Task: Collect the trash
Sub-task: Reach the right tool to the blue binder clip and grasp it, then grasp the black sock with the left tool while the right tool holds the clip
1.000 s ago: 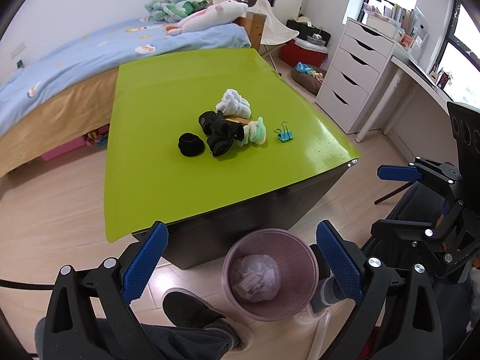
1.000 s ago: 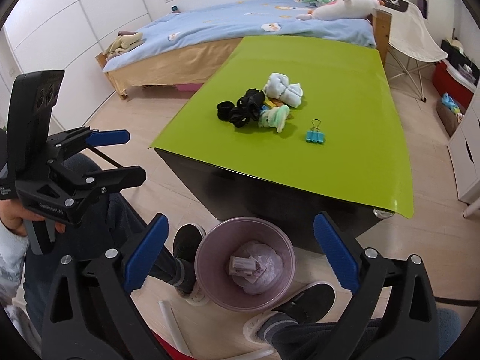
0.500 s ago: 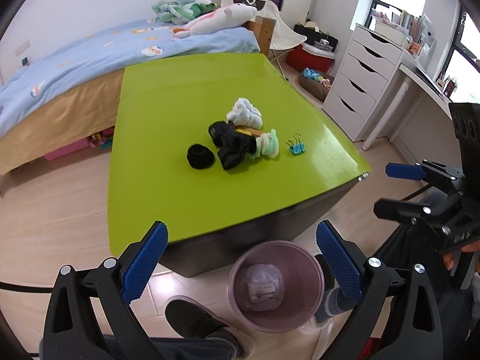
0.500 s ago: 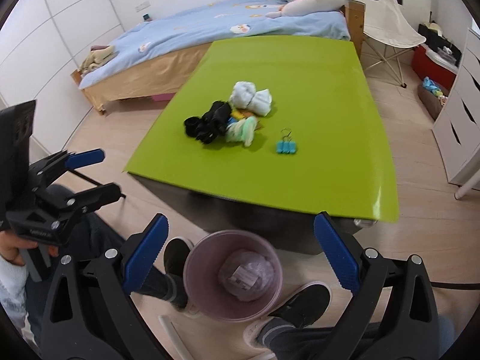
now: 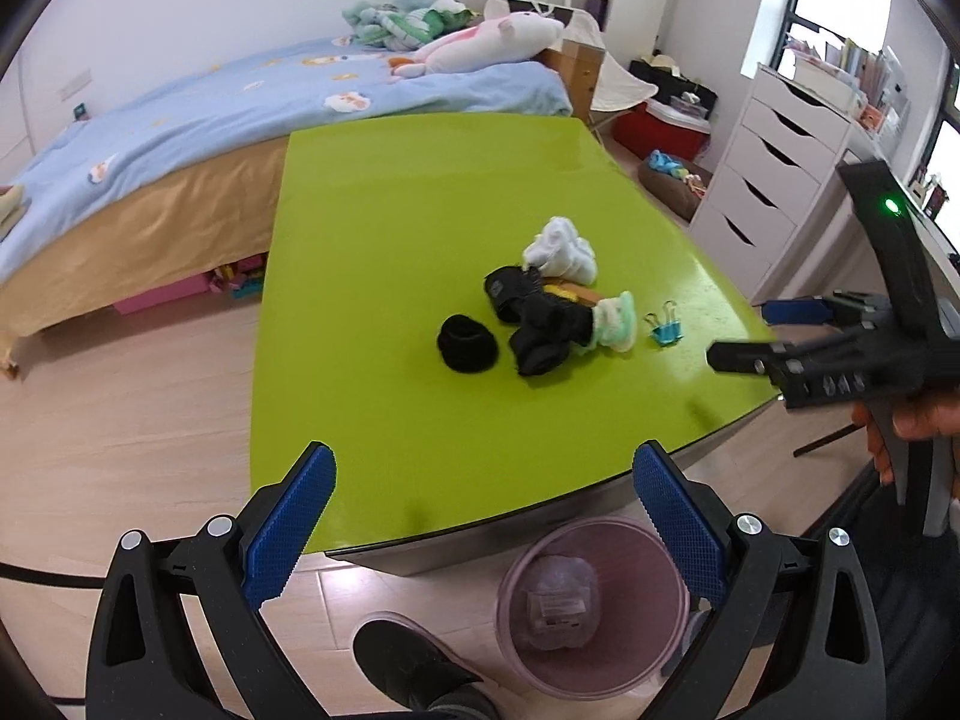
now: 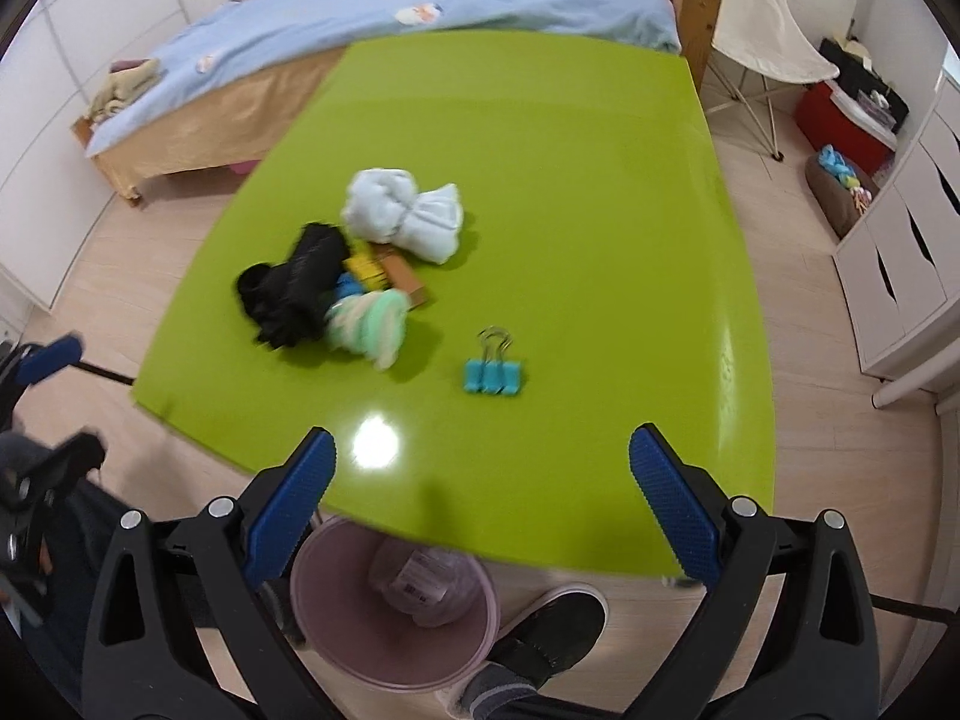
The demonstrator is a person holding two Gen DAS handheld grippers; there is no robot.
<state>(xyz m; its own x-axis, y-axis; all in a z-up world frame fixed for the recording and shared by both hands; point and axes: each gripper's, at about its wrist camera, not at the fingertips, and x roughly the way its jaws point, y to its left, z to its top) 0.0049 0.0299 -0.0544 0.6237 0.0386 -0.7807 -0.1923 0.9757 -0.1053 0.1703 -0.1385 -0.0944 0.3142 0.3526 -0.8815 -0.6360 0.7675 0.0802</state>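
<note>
A green table (image 5: pixel 420 228) (image 6: pixel 540 138) carries a small pile: white rolled socks (image 5: pixel 561 252) (image 6: pixel 405 213), black socks (image 5: pixel 528 315) (image 6: pixel 294 288), a separate black roll (image 5: pixel 467 343), a mint sock roll (image 5: pixel 615 321) (image 6: pixel 369 324), a yellow-brown packet (image 6: pixel 390 273) and blue binder clips (image 5: pixel 665 327) (image 6: pixel 493 369). A pink bin (image 5: pixel 591 606) (image 6: pixel 393 612) with a wrapper inside stands on the floor under the near table edge. My left gripper (image 5: pixel 483 531) is open and empty over the near edge. My right gripper (image 6: pixel 480 525) is open and empty; it also shows in the left wrist view (image 5: pixel 750 336).
A bed (image 5: pixel 180 138) lies behind the table. White drawers (image 5: pixel 774 168) stand at the right, with a folding chair (image 6: pixel 756 42) and red box (image 6: pixel 840 120) beyond. My shoes (image 5: pixel 414 666) (image 6: pixel 552 630) are beside the bin.
Both grippers have risen and moved forward over the table's near edge; the pile looks closer. The right gripper has come in over the table's right corner.
</note>
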